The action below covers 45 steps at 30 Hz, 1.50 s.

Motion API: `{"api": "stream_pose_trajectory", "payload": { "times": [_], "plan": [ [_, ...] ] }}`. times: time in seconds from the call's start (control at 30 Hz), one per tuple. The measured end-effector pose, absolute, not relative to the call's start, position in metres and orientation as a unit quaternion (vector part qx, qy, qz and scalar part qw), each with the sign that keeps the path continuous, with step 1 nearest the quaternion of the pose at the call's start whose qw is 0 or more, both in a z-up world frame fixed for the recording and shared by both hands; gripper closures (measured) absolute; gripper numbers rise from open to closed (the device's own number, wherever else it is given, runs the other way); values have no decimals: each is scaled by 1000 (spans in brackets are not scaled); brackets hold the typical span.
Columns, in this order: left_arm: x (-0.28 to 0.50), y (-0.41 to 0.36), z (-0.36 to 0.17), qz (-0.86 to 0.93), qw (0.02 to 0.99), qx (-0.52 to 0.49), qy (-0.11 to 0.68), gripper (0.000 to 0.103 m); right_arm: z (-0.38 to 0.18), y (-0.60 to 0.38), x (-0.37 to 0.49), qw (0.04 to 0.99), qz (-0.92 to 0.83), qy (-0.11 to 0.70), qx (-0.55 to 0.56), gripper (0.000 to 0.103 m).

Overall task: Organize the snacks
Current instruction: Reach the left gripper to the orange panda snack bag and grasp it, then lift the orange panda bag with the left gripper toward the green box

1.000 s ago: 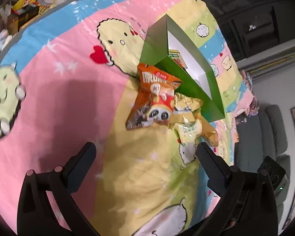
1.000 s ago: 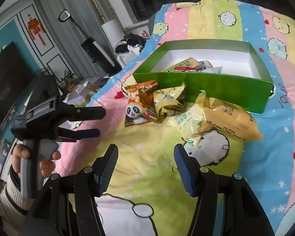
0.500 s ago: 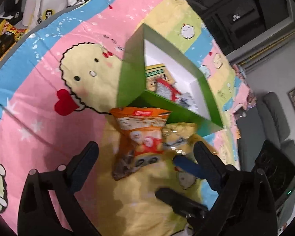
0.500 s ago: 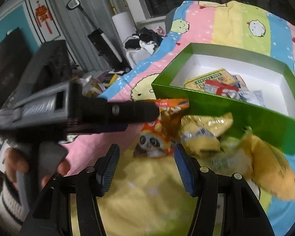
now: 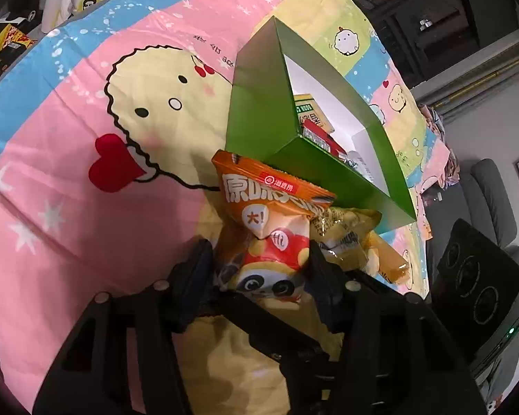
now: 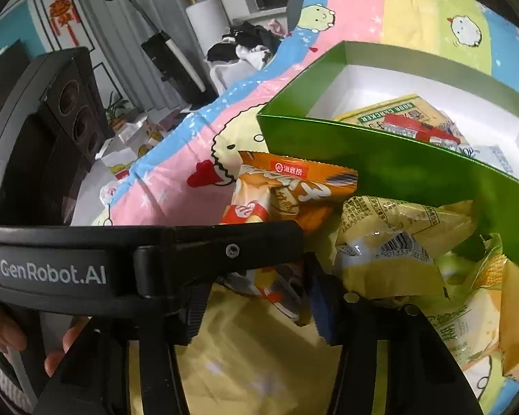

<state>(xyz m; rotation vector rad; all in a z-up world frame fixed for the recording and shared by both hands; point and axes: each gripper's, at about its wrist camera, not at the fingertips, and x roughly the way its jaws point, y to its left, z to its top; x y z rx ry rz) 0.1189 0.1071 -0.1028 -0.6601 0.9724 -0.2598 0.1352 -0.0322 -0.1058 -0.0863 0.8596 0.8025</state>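
Note:
An orange panda snack bag lies against the near corner of the green box. My left gripper has its jaws closing, and both fingers press the bag's lower half, which is puckered. In the right wrist view the left gripper's finger crosses over that orange bag. My right gripper is also closing. The bag's bottom end sits between its blue pads, and they do not clearly pinch it. Yellow snack bags lie just right of it. The box holds flat packets.
Everything rests on a cartoon-print bedspread. A person's hand holds the left gripper's handle. The right gripper's black body stands at the right. A corn-print bag lies by the box wall. Dark clothes and floor clutter lie beyond the bed.
Both grippers moved in on the snack pile. The left jaws went from wide open to narrow around the orange bag. The right jaws narrowed a little.

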Motion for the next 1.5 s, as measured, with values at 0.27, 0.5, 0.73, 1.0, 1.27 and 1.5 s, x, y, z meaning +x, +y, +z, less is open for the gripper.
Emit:
{"api": "stream_pose_trajectory", "payload": {
  "times": [0.27, 0.5, 0.73, 1.0, 1.27, 1.5],
  "plan": [
    [117, 101, -94, -123, 829, -301, 455, 57, -99, -39, 132, 831, 384, 401, -22, 65],
    [106, 96, -81, -132, 840, -286, 441, 57, -84, -41, 113, 841, 385, 379, -27, 67],
    [92, 84, -62, -146, 853, -270, 422, 57, -69, -50, 93, 852, 380, 359, -30, 67],
    [77, 60, -44, -178, 858, -250, 411, 57, -50, -71, 70, 867, 362, 339, -34, 67],
    [54, 22, -28, -195, 867, -213, 405, 57, -38, -106, 43, 878, 345, 332, -26, 67],
    [38, -1, -19, -205, 866, -202, 409, 57, -32, -130, 23, 883, 339, 323, -19, 67]
  ]
}}
